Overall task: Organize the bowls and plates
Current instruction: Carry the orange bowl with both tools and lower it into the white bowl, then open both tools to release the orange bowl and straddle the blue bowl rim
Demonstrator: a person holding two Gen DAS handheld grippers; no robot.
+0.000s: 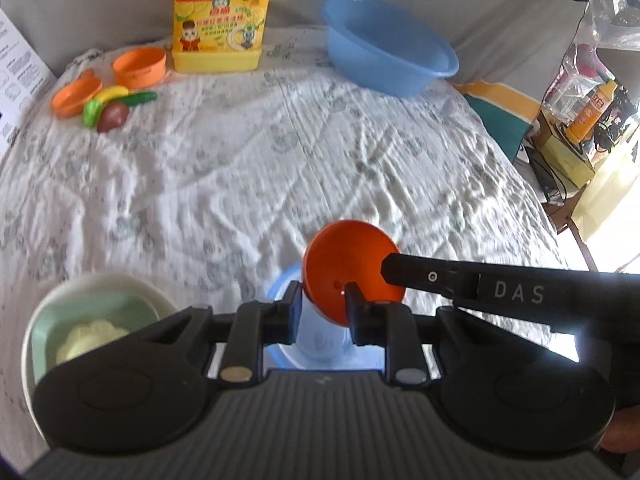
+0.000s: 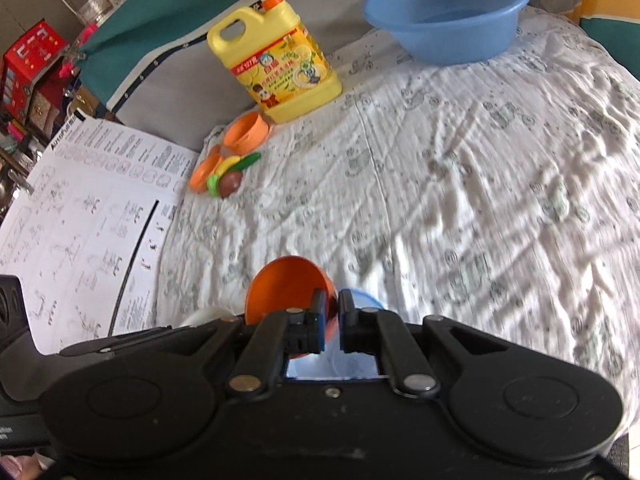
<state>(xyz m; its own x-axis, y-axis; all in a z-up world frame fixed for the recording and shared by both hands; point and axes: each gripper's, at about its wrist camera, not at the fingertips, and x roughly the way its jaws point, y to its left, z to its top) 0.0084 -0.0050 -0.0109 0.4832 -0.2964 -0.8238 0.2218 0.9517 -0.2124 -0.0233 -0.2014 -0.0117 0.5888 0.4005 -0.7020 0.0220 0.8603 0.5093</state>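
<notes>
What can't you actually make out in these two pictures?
- Blue plate, left wrist view: mostly hidden behind the left gripper and orange bowl.
- Contents of the white dish, left wrist view: covered by the gripper body.
- Blue basin, right wrist view: rim cut off by the top edge.
- Printed sheet, right wrist view: text too small.

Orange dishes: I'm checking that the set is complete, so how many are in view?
3. One orange bowl is gripped by both tools near the cameras. An orange cup stands by the yellow detergent jug. An orange plate lies beside the toy food. More may be hidden.
</notes>
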